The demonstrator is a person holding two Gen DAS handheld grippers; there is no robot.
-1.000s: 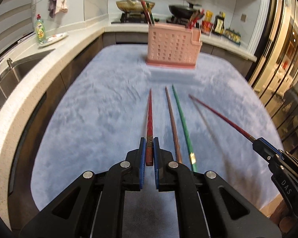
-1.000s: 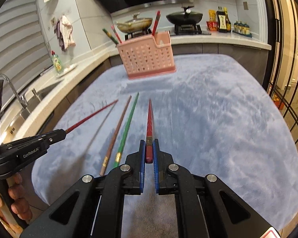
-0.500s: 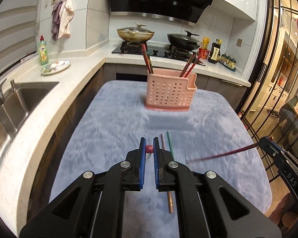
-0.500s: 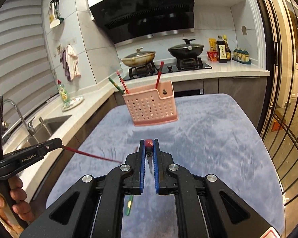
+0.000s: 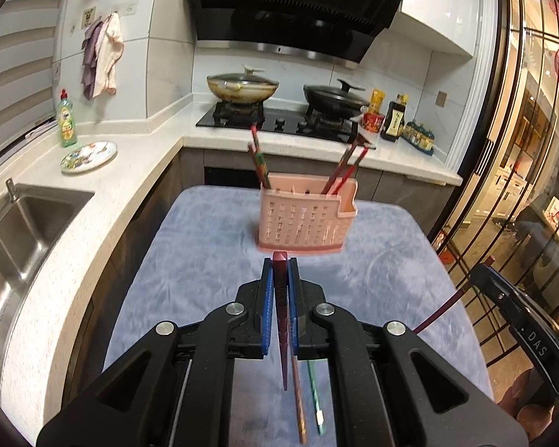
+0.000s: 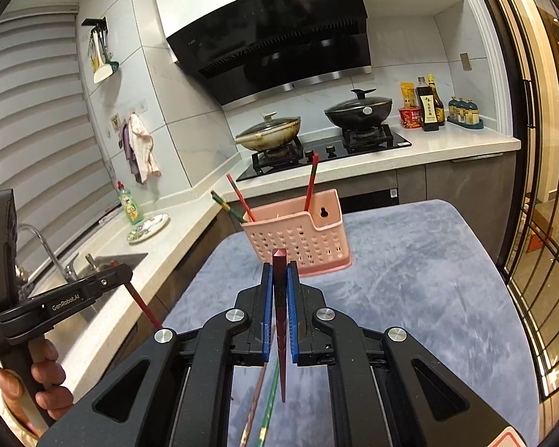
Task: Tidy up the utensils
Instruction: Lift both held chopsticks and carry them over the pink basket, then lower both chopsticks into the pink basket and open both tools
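Scene: a kitchen island under a blue cloth (image 5: 212, 260), with a pink perforated utensil caddy (image 5: 303, 223) standing at its far end.
Left gripper (image 5: 280, 279): jaws closed on a dark red chopstick (image 5: 281, 320), held upright, blunt end above the blue pads, tip hanging below.
Right gripper (image 6: 279, 279): jaws closed on a second dark red chopstick (image 6: 280, 320), held the same way, in the air in front of the caddy.
Caddy contents: several chopsticks already lean inside, some at the left end (image 5: 259, 160), others at the right (image 5: 344, 167).
Still on the cloth: a brown chopstick (image 5: 298, 398) and a green chopstick (image 5: 314, 391) lie side by side beneath the grippers.
Stage: judged to be the carry toward the caddy, with two sticks still to collect.
Risk, grip: each stick is pinched near its top, so a swing of the long lower end could pivot it in the pads.
Risk, insertion: a tip catching the caddy's rim or a leaning stick could tip the light caddy or push the stick out of the grip.
Risk, crowding: both grippers arriving together could knock each other.
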